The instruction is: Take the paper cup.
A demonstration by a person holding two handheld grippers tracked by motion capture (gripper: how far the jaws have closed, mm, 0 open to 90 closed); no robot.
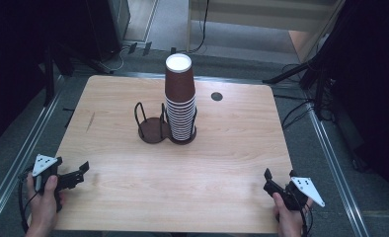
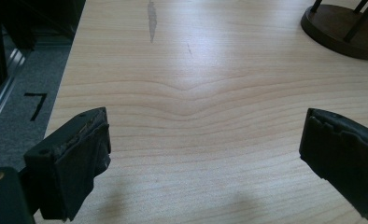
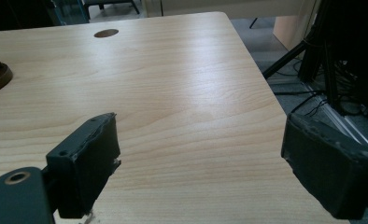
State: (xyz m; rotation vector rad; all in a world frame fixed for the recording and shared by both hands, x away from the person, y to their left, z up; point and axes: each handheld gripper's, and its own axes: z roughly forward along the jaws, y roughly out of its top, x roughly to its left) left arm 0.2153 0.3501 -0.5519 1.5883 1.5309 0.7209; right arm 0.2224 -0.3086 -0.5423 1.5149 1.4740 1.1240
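High view down over the table; both gripper views low, close (shared: tabletop, holder base).

A light wooden table with rounded corners carries the things. Near its middle stands a dark brown cup holder with two round bases joined side by side and thin black wire loops rising from them. The left base is bare; on the right base sits a tall stack of brown paper cups. A small round hole shows near the table's far edge, right of the stack.
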